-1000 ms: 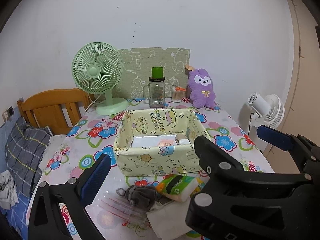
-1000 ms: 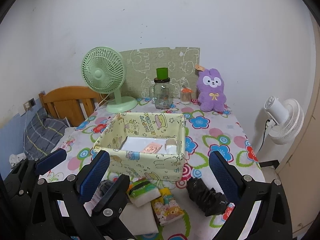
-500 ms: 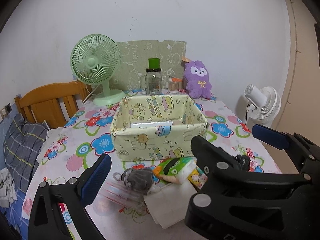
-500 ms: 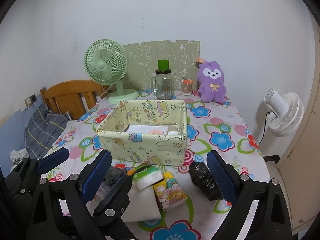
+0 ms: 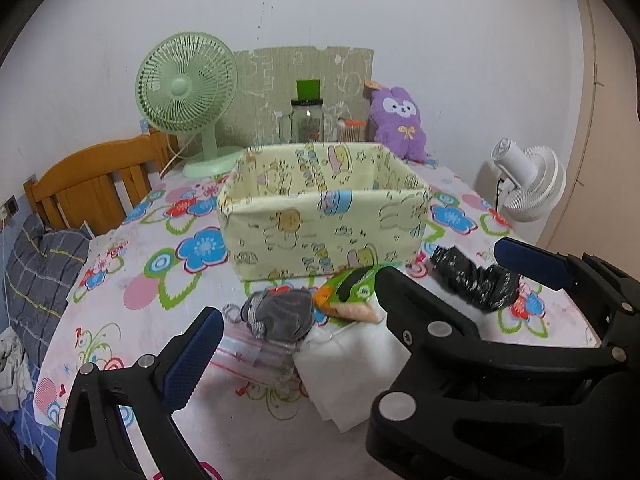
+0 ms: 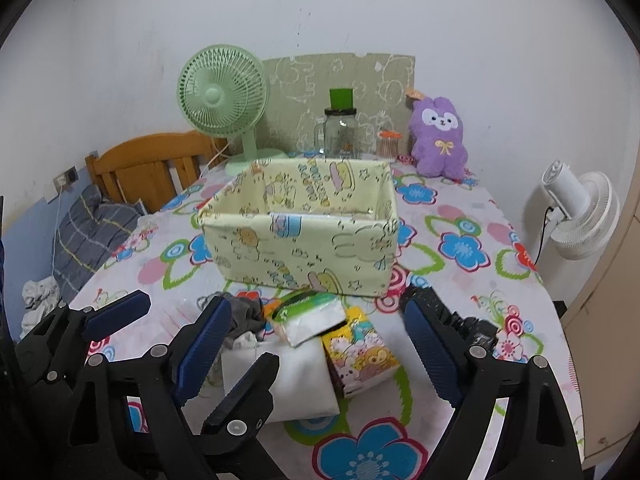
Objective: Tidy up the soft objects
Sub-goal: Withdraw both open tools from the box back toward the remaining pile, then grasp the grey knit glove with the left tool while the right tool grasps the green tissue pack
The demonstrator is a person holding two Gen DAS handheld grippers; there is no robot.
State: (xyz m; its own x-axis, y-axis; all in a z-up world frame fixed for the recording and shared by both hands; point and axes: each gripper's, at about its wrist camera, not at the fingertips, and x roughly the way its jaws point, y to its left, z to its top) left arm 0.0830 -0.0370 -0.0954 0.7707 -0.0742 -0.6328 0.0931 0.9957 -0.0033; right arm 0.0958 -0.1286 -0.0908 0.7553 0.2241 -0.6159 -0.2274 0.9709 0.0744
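A yellow cartoon-print fabric box (image 5: 324, 220) (image 6: 304, 240) stands mid-table. In front of it lie a grey cloth bundle (image 5: 280, 314) (image 6: 244, 314), a green tissue pack (image 5: 352, 292) (image 6: 308, 314), a yellow cartoon tissue pack (image 6: 360, 354), a white folded cloth (image 5: 352, 364) (image 6: 296, 376), a clear zip bag (image 5: 252, 354) and a black crumpled bundle (image 5: 472, 280) (image 6: 468, 324). My left gripper (image 5: 360, 312) is open, low over the pile. My right gripper (image 6: 316, 352) is open over the tissue packs. Both are empty.
At the back stand a green fan (image 5: 188, 96), a glass jar with a green lid (image 5: 307, 120), a small orange-lidded jar (image 5: 352, 130) and a purple plush rabbit (image 5: 398, 124). A wooden chair (image 5: 92, 188) is left; a white fan (image 5: 528, 180) stands right of the table.
Both grippers have dropped lower and moved closer to the pile in front of the box. The box's inside has gone out of sight. Both stay open.
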